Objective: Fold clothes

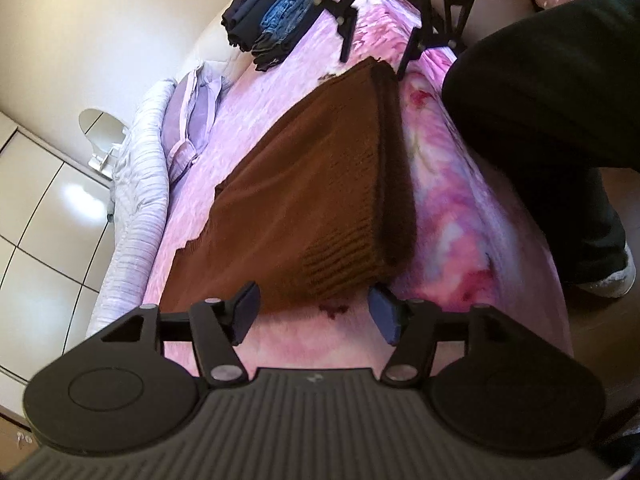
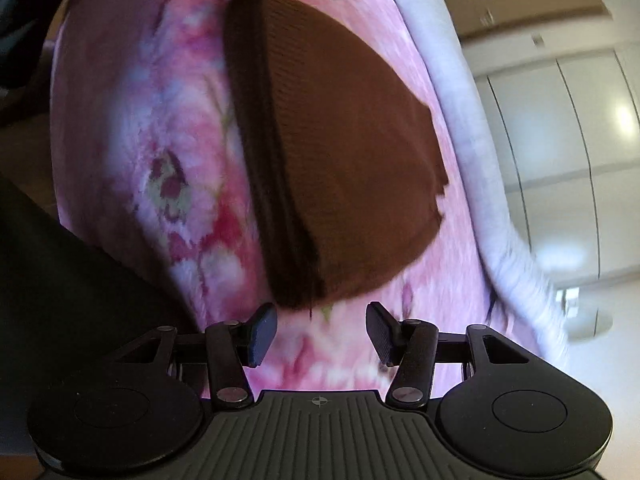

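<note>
A folded brown knitted sweater [image 1: 312,200] lies flat on the pink flowered bedspread [image 1: 448,216], near the bed's edge. My left gripper [image 1: 316,314] is open and empty, hovering just short of the sweater's near ribbed end. In the right wrist view the same sweater [image 2: 336,140] lies ahead, seen from its other end. My right gripper [image 2: 322,336] is open and empty just short of that end. The right gripper also shows at the top of the left wrist view [image 1: 372,56], at the sweater's far end.
A stack of folded dark and denim clothes [image 1: 268,24] sits at the far end of the bed. A lilac garment [image 1: 196,116] and a pale rolled quilt [image 1: 136,216] lie along the bed's far side. The person's dark-trousered leg [image 1: 552,92] stands beside the bed.
</note>
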A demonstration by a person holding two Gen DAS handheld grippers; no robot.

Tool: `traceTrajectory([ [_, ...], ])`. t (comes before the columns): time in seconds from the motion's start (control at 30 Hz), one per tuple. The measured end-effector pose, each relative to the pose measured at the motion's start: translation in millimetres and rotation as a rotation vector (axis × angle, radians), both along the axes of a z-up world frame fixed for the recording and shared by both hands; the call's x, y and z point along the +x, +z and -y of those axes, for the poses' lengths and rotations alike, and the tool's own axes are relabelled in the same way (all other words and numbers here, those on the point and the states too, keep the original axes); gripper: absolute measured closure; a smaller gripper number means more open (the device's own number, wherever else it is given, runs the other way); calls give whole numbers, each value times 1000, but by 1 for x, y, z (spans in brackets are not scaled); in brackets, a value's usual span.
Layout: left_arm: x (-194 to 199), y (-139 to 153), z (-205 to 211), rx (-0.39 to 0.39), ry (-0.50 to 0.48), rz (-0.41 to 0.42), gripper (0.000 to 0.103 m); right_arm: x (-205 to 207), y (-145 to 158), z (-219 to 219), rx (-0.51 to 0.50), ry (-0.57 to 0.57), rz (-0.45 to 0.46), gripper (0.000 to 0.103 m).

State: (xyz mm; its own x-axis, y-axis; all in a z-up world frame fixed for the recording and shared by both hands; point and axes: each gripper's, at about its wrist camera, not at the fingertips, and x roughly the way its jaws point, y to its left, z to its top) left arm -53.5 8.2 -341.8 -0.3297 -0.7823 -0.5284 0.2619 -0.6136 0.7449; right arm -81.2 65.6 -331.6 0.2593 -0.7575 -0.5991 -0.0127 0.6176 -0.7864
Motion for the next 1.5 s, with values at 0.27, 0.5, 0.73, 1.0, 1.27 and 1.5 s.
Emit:
traceTrajectory([
  [0.27,-14,-15,0,-97,-128,101,44,8,-15,0,-75,165,-9,51],
  [0.5,-18,-1,22,25,-82,22,86,9,-7,8,-40,134,35,68],
  [0.73,7,54,10,121,-26,-112,91,11,55,-2,22,28,233,91],
  [1.0,29,107,-73,341,-32,-301,90,2,118,-88,119,80,212,91],
  [1.27,55,170,-26,314,73,-492,89,9,169,-70,30,113,244,91],
  [1.5,81,194,97,309,200,-598,89,52,186,52,-28,114,264,90],
])
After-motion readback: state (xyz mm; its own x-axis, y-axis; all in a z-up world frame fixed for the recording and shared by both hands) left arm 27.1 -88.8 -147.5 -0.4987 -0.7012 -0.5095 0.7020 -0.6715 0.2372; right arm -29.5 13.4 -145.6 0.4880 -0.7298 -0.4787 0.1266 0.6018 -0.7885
